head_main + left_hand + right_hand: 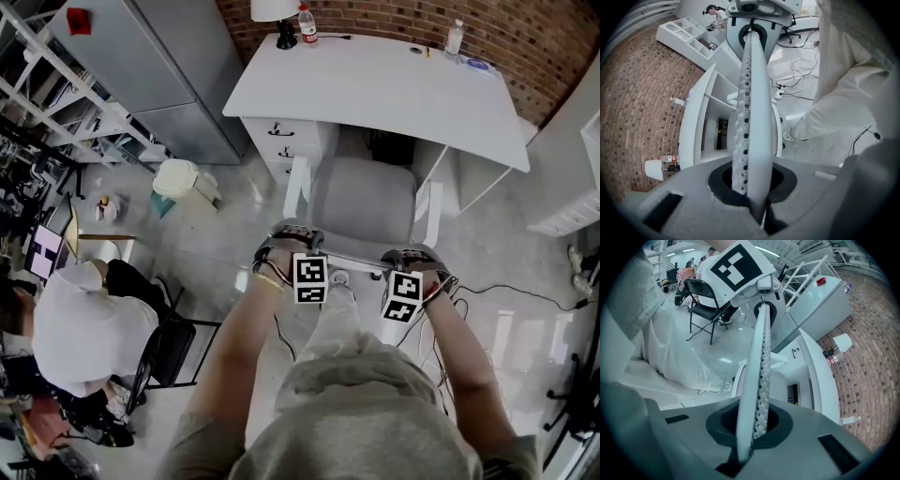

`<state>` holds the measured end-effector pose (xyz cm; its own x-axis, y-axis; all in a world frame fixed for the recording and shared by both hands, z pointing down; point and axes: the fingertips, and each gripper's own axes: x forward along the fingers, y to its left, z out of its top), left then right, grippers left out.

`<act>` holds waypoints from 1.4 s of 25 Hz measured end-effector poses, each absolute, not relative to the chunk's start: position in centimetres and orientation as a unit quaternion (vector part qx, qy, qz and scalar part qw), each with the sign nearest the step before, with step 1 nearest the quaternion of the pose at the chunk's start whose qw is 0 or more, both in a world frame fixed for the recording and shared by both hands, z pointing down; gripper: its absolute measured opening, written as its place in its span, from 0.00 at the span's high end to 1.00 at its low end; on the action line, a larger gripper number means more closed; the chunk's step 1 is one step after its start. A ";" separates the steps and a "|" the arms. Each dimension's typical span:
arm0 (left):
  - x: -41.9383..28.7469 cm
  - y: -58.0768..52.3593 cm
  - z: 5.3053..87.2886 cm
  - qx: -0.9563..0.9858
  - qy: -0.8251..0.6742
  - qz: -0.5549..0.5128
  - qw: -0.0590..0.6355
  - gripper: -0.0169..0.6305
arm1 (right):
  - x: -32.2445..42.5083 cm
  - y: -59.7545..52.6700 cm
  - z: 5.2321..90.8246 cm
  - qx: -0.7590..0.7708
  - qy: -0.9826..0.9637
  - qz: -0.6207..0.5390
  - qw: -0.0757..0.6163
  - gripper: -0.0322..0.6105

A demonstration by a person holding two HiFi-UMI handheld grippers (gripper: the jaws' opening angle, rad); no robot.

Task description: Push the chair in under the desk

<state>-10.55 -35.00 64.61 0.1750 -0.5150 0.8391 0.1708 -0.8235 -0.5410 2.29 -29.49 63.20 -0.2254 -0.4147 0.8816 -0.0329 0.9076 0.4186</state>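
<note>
A chair with a grey seat (pixel 361 199) and white armrests stands at the white desk (pixel 375 89), its seat partly under the desk's open knee space. In the head view my left gripper (pixel 296 247) and right gripper (pixel 414 264) sit side by side on the chair's top back rail (pixel 354 261). The left gripper view shows the white, perforated rail (pixel 750 117) running straight through the left gripper (pixel 747 187), which is shut on it. In the right gripper view the same rail (pixel 759 371) is clamped by the right gripper (pixel 749 427). The desk (pixel 818 376) lies beyond.
Drawers (pixel 281 141) fill the desk's left side. A lamp base (pixel 286 37) and two bottles (pixel 307 23) stand on the desktop. A grey cabinet (pixel 159 66) and a waste bin (pixel 178 178) are on the left. A person (pixel 89 328) sits nearby. Cables (pixel 525 295) cross the floor on the right.
</note>
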 end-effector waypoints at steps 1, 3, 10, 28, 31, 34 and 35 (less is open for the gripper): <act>-10.5 -35.3 64.6 -0.717 0.120 -0.630 0.273 0.94 | 2.3 -29.8 63.2 0.146 -0.767 -0.157 0.605 0.94; -10.4 -35.9 64.6 -0.717 0.121 -0.629 0.275 0.94 | 2.3 -30.3 63.2 0.148 -0.766 -0.158 0.605 0.94; -10.0 -37.9 64.5 -0.717 0.118 -0.629 0.276 0.93 | 2.6 -32.2 63.0 0.147 -0.768 -0.155 0.604 0.94; -8.0 -43.1 64.3 -0.718 0.113 -0.627 0.282 0.93 | 4.5 -37.2 62.8 0.153 -0.766 -0.153 0.606 0.94; -7.5 -43.2 64.3 -0.720 0.117 -0.623 0.283 0.93 | 4.9 -37.2 62.8 0.150 -0.767 -0.152 0.605 0.94; -7.2 -43.4 64.3 -0.720 0.123 -0.623 0.281 0.93 | 5.3 -37.6 62.9 0.149 -0.765 -0.159 0.606 0.94; -7.1 -43.5 64.3 -0.719 0.125 -0.623 0.282 0.92 | 5.5 -37.7 63.0 0.148 -0.766 -0.159 0.606 0.94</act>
<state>-7.05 -43.46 64.29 0.1933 -0.5300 0.8257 0.1713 -0.8104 -0.5602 5.50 -37.73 62.95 -0.2228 -0.4189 0.8803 -0.0330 0.9057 0.4226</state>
